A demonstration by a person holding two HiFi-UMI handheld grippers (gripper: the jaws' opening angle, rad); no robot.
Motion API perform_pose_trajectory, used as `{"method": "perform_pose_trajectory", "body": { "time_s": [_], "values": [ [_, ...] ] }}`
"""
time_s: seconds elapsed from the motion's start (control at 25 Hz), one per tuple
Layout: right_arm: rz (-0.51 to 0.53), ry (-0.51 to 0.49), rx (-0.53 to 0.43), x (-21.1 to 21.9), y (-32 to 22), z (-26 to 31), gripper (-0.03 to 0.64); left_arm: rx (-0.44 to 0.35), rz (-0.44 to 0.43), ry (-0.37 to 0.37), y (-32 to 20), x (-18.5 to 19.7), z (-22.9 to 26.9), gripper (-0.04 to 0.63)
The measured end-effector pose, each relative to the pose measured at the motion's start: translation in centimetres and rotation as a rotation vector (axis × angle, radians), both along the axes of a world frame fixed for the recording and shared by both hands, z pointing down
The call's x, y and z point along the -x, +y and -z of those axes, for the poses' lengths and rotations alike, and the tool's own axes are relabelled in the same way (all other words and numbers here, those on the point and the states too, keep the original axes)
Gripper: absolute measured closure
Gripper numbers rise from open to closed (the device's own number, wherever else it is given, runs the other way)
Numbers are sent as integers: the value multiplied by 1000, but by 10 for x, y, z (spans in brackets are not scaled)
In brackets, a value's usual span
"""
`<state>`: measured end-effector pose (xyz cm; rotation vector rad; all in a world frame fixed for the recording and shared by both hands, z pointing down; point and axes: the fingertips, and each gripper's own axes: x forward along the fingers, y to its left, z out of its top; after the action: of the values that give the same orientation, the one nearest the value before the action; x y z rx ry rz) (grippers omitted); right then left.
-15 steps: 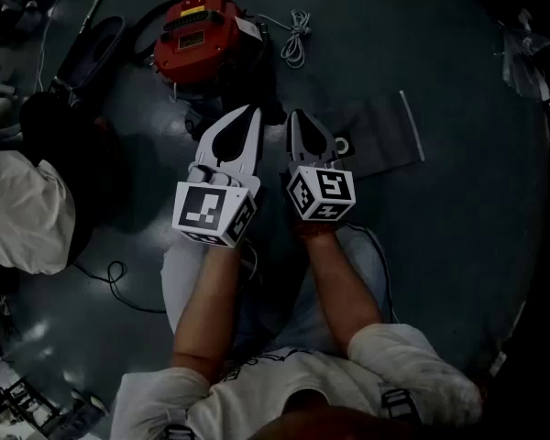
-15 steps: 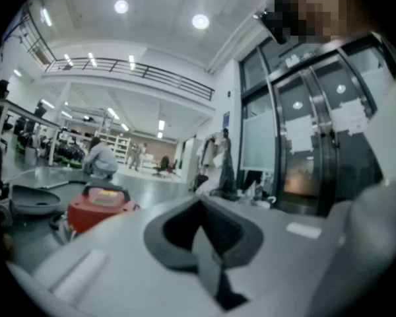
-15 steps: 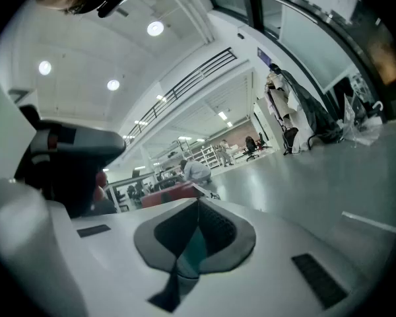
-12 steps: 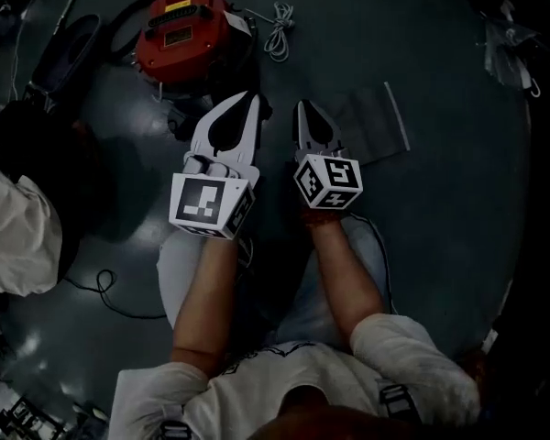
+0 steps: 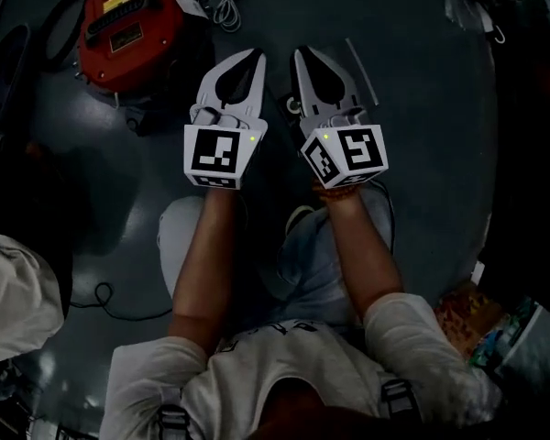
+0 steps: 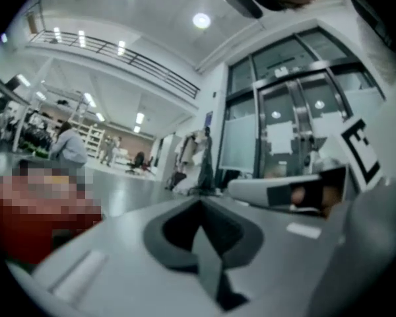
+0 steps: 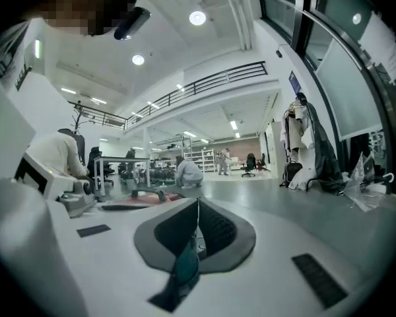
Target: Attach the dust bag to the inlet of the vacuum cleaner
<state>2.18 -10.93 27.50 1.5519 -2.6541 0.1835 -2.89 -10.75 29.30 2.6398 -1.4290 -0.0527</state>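
- Both tongs are sitting clenched and carrying nothing. The left tongs (image 5: 254, 60) and the right tongs (image 5: 302, 56) are pointing level, side by side, just right of the vacuum (image 5: 128, 26).
- Are their own views agreeing?
- Yes. Each is showing its jaws pressed together, with only the hall beyond them.
- Where is the bag lying?
- The bag (image 5: 357, 60) is lying flat on the floor (image 5: 422, 181), right of the vacuum and apart from it. Only its pale edge is showing, since the right tongs are covering the rest.
- What is changing?
- Half a second back the vacuum was sitting nearer the middle of the head view, and the whole bag was showing to its right. Now the vacuum is sliding into the top left corner. The bag is keeping its place right of the vacuum, so I am reading this as the person's head and hands shifting, not the things.
- What is that meaning for the task?
- It is not starting yet. Nothing is gripping the bag, and the bag is not touching the vacuum. I am guessing the next move is calling for the right tongs to open, dip to the floor right of the vacuum and pinch the bag's edge.
- Is the inlet showing?
- I cannot tell. The near side of the vacuum is looking too dark.
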Motion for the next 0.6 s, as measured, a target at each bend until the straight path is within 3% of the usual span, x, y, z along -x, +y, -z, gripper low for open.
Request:
{"method": "perform_pose_trajectory", "body": {
  "time_s": [0.16,0.28,0.4,0.52,0.6],
  "values": [
    [-67,33,120,-22,-27,-51,604,-8,-118,-182,-15,-28,-40,595],
    [28,176,198,-24,-51,-54,603,50,-111,-201,-27,-30,-63,595],
    [124,327,263,-49,-64,-83,603,102,-116,-271,-26,-40,-85,594],
    [179,432,425,-87,-54,-174,591,162,-158,-320,-23,-60,-115,529],
    [220,498,547,-103,-29,-251,510,208,-176,-304,-20,-74,-148,506]
  ]
}}
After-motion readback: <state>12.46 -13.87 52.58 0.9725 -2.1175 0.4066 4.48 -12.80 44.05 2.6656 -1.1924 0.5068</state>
